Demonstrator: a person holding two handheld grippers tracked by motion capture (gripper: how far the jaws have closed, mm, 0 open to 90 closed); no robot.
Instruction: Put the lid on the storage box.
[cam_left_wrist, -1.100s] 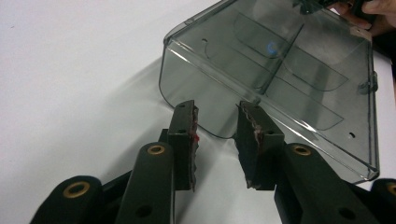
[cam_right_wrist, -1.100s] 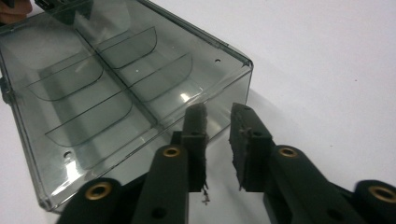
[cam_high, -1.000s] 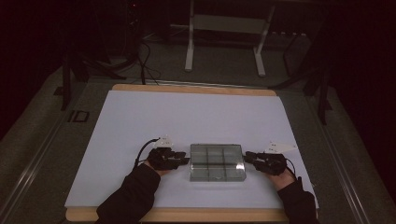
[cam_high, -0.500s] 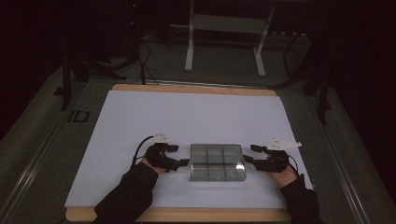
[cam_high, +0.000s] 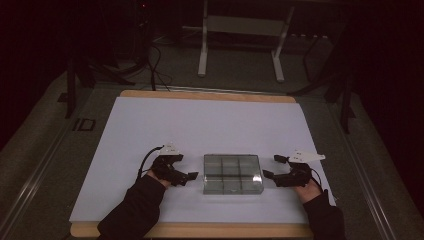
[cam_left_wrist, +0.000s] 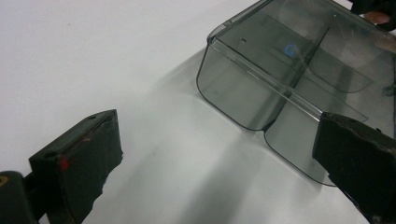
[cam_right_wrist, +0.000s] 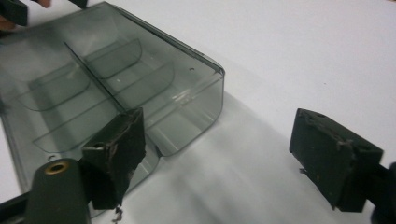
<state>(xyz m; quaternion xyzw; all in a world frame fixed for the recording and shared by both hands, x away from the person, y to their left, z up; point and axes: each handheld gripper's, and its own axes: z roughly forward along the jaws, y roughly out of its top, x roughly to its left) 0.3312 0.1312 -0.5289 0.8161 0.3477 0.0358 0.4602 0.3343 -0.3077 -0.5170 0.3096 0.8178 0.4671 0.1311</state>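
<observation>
Both grippers have backed off the smoky divided box (cam_high: 232, 173), left gripper (cam_high: 190, 176) at its nine o'clock, right gripper (cam_high: 272, 167) at three, jaws spread empty, so it sits released near-centre.

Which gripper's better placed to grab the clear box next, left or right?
Roughly even, slight edge to the left gripper: in the high view its open jaws sit a little nearer the clear divided box than the right gripper. Both are open, flanking it, neither touching.
</observation>
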